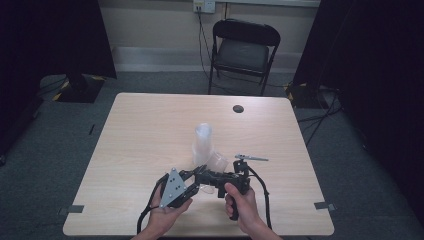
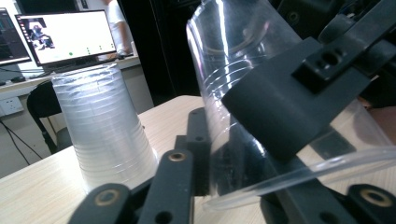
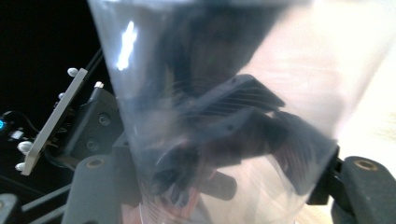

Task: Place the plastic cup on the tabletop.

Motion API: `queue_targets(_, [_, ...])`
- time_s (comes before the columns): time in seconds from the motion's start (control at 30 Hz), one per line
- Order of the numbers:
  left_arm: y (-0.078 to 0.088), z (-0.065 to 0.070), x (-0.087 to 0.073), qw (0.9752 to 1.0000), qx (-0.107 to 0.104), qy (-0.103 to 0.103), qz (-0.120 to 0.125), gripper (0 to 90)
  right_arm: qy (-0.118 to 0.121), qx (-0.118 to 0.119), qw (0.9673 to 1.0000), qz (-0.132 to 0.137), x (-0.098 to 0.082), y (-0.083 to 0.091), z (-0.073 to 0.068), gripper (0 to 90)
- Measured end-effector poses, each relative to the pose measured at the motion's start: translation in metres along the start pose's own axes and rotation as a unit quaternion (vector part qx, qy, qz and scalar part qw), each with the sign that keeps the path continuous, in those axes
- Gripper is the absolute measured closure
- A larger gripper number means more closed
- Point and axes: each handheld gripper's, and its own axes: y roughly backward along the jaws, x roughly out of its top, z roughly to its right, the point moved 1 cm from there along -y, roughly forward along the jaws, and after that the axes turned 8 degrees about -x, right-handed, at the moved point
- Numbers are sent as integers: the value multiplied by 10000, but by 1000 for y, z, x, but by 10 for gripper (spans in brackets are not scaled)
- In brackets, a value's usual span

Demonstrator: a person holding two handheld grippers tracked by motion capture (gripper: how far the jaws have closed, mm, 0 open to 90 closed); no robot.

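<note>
A single clear plastic cup (image 1: 218, 161) (image 2: 233, 60) (image 3: 210, 56) hangs tilted just above the table's near middle, between both grippers. My left gripper (image 1: 197, 172) (image 2: 252, 186) comes in from the left, its jaws closed on the cup near the wide rim. From the right, my right gripper (image 1: 210, 179) (image 3: 229, 186) has the cup's narrower part between its jaws, and both walls touch them. In the left gripper view one right jaw lies against the cup's outside. An upside-down stack of clear cups (image 1: 202, 140) (image 2: 105, 130) stands just behind.
A thin grey metal tool (image 1: 251, 158) lies on the wooden table (image 1: 150, 130) right of the cups. A black round grommet (image 1: 238, 108) sits near the far edge, with a folding chair (image 1: 245, 50) beyond. A lit monitor (image 2: 65, 35) stands on a far desk.
</note>
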Motion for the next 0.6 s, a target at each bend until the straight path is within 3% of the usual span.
queue_targets(0.37, [1,-3,-2,9998,-35,208,-26,864,227,-169,9996,-30,0,-2,-2,187])
queue_targets(0.6, [2,-7,-3,9985,-107,522,-123,869,347,-265,9990,-11,0,0,-1,146])
